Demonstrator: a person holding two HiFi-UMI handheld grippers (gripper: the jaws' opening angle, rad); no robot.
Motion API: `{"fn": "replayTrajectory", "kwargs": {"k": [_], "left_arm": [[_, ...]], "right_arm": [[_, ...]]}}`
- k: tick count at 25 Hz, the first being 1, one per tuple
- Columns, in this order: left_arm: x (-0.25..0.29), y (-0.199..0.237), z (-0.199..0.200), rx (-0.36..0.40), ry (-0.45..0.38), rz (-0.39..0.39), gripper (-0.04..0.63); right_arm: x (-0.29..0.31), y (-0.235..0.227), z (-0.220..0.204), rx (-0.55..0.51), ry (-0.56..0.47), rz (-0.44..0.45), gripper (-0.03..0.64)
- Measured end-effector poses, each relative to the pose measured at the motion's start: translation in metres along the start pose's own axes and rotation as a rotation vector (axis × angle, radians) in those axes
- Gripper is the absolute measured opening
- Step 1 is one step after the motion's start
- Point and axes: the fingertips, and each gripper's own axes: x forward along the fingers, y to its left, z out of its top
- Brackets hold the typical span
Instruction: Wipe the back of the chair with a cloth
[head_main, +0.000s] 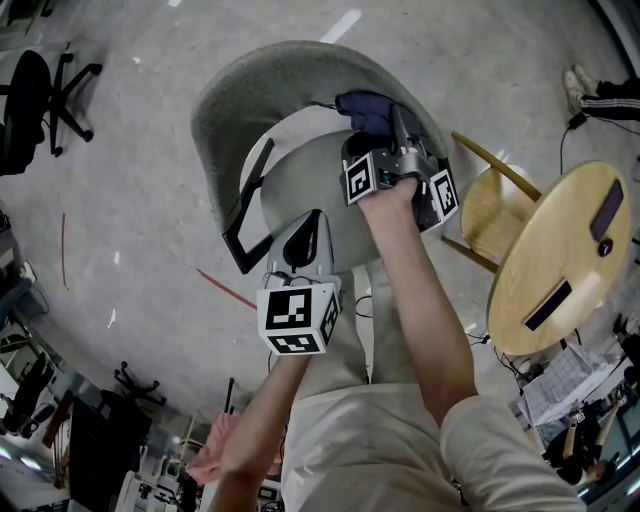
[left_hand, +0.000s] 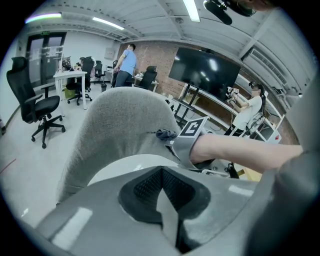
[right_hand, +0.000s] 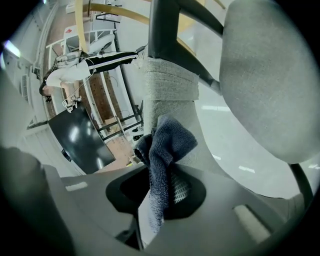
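A grey upholstered chair stands below me, its curved back (head_main: 262, 90) beyond the seat (head_main: 300, 195). My right gripper (head_main: 385, 128) is at the right side of the back, shut on a dark blue cloth (head_main: 364, 108) that lies against the fabric. In the right gripper view the cloth (right_hand: 167, 145) hangs bunched from between the jaws, close to the grey chair fabric (right_hand: 170, 87). My left gripper (head_main: 303, 238) hovers over the seat's front, shut with nothing in it. In the left gripper view my left gripper (left_hand: 161, 172) faces the chair back (left_hand: 125, 125), with the cloth (left_hand: 164, 134) at its right edge.
A round wooden table (head_main: 560, 260) and a wooden chair (head_main: 495, 205) stand close on the right. A black office chair (head_main: 30, 100) sits far left. A black armrest (head_main: 245, 215) juts from the grey chair's left. A person's legs (head_main: 600, 95) show at the upper right.
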Motion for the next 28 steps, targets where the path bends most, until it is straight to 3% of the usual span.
{"fn": "replayTrajectory", "kwargs": {"k": [8,13,16,28], "left_arm": [[-0.006,-0.011,0.001,-0.004,-0.004,-0.001,0.001],[-0.01,-0.015,-0.004,-0.008,-0.005,0.004,0.001],[-0.009,-0.01,-0.009,-0.016,-0.007,0.01,0.001],[-0.009,0.0,-0.021,-0.013,-0.011,0.013,0.001]], "right_arm": [[-0.016,0.046,-0.024,-0.119,0.158,0.078,0.08],[-0.032,0.053,-0.011,-0.261,0.213,0.043,0.08],[-0.043,0.045,0.003,-0.318,0.216,0.024,0.081],[-0.056,-0.045,0.059,-0.343,0.14,-0.159,0.08]]}}
